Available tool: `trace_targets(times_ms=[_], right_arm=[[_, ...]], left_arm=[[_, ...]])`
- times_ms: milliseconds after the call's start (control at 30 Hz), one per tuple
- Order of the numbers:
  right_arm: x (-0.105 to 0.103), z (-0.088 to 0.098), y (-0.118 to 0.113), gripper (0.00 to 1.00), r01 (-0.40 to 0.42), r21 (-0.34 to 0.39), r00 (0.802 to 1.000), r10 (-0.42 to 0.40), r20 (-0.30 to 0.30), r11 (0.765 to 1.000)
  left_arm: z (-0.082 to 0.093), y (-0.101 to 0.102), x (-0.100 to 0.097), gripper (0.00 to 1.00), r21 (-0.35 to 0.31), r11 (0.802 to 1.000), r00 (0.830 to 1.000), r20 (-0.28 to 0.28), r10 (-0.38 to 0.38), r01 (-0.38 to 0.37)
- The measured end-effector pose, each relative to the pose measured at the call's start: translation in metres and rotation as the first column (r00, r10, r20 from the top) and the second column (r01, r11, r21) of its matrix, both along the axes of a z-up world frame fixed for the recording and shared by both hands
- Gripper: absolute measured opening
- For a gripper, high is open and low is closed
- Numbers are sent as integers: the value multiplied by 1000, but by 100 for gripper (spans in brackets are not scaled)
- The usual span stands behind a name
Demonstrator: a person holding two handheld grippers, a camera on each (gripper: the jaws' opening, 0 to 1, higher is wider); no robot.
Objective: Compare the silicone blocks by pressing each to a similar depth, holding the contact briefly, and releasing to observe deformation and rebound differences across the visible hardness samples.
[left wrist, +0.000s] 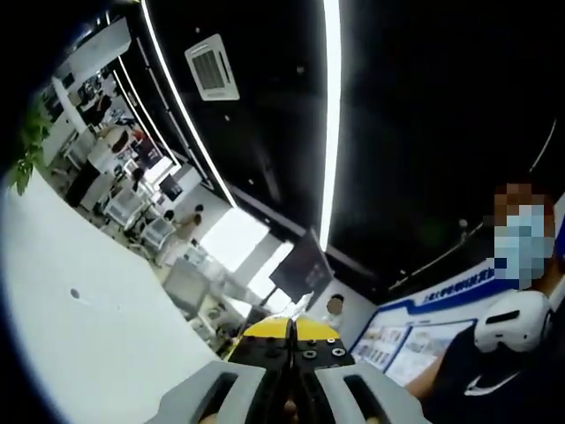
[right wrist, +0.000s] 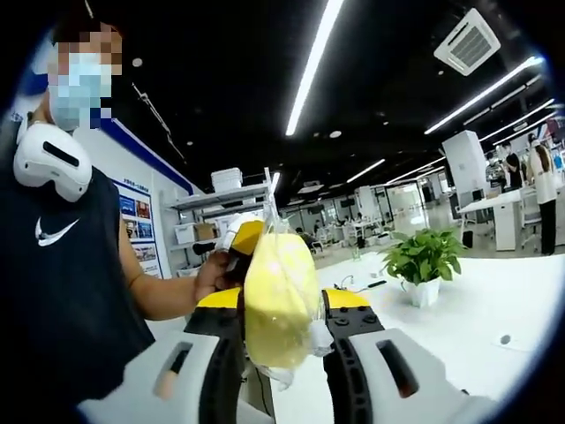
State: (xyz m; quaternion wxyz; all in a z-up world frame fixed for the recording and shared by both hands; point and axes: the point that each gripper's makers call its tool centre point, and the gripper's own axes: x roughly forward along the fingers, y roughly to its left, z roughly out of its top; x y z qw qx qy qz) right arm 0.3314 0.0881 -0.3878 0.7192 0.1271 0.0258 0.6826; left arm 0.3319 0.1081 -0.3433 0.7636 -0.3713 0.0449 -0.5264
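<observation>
A yellow silicone block point(right wrist: 279, 265) in a clear plastic wrap stands upright between the jaws of my right gripper point(right wrist: 282, 300), which is shut on it and holds it in the air above the white table point(right wrist: 459, 309). Behind the block, a person's hand point(right wrist: 210, 276) holds a yellow-tipped tool point(right wrist: 242, 238) that looks like my left gripper. In the left gripper view, my left gripper point(left wrist: 292, 331) points up at the dark ceiling. Its yellow-tipped jaws are pressed together with nothing between them.
A potted green plant point(right wrist: 424, 258) stands on the white table, with a cable beside it. A person in a dark sleeveless shirt point(right wrist: 62, 265) stands close on the left. The same table point(left wrist: 79, 318) runs along the left of the left gripper view. Shelves point(right wrist: 225, 208) stand behind.
</observation>
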Motion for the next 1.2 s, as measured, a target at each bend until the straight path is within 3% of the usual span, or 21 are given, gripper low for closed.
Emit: trace_targets(times_ms=[267, 567, 733, 933, 1200], right_arm=[[-1, 2, 1, 20, -24, -9, 999, 23, -34, 1000], [-1, -3, 0, 7, -35, -77, 999, 33, -32, 996], [0, -7, 1, 4, -36, -85, 998, 32, -46, 996], [-3, -7, 0, 2, -54, -98, 998, 52, -20, 994], [4, -18, -5, 1, -42, -134, 999, 38, -29, 990]], left_arm=[[1, -5, -4, 0, 14, 1000, 1000, 10, 2, -2], [-4, -2, -4, 0, 52, 999, 1000, 12, 8, -9], [-8, 0, -4, 0, 107, 993, 997, 70, 40, -47], [-9, -1, -6, 0, 109, 993, 996, 81, 35, -44], [-18, -5, 1, 0, 193, 975, 988, 126, 89, -113]])
